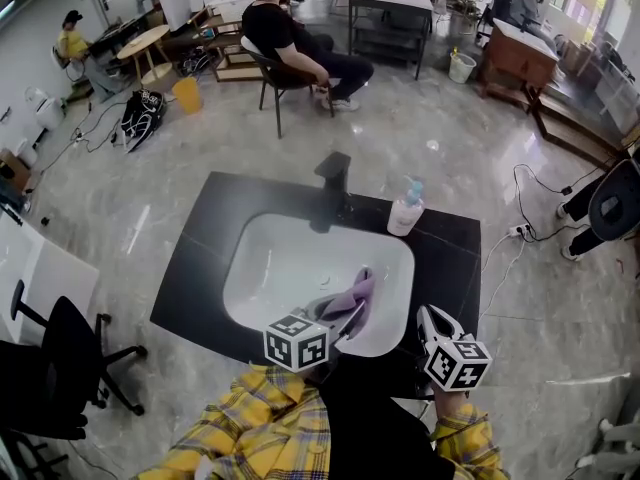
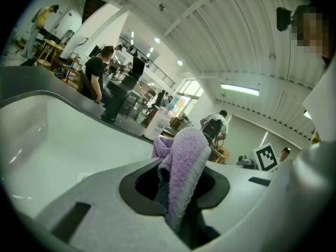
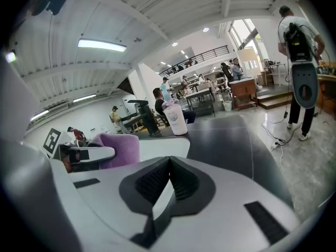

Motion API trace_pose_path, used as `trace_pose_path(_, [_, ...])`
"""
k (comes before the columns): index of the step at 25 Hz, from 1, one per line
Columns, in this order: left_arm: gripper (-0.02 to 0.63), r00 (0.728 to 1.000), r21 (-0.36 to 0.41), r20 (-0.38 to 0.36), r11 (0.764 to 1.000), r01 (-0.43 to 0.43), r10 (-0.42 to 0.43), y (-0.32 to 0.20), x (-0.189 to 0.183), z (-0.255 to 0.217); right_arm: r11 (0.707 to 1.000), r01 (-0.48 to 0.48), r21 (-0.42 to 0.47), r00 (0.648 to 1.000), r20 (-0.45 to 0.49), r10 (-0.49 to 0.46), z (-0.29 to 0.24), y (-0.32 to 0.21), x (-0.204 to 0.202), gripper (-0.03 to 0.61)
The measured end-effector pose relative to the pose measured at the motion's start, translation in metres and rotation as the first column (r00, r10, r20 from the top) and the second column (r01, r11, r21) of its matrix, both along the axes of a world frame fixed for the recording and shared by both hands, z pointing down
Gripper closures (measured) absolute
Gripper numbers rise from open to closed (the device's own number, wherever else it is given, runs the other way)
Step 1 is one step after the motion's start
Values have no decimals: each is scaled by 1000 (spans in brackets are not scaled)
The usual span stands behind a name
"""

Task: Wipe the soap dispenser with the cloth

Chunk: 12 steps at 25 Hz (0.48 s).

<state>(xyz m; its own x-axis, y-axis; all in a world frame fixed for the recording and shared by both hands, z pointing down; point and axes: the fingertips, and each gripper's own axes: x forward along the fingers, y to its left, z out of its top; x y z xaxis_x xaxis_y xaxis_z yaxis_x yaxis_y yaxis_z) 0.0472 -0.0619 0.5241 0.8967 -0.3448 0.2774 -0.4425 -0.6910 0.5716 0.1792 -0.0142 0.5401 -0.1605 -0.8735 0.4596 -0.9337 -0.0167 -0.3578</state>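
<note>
Poking from left claw (image 2: 174,192): cloth (image 2: 185,155)

The cloth (image 1: 357,296) is lilac purple. The soap dispenser (image 1: 405,214) is white with a pale blue pump. The basin (image 1: 262,268) is glossy white, set in a black counter (image 1: 195,268); the tap (image 1: 334,180) is black too. The left gripper (image 1: 345,320) and right gripper (image 1: 428,318) are pale grey, and each carries a cube of black-and-white squares. At the bottom of the frame, the sleeve (image 1: 250,423) is yellow plaid. The floor (image 1: 150,198) is grey marble.
</note>
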Motion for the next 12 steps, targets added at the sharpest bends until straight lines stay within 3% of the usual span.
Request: trace_pose_path(12, [528, 1000, -19, 4, 1000, -13, 13, 0, 7, 2, 1000, -8, -13, 1000, 8, 8, 2, -1, 3, 572])
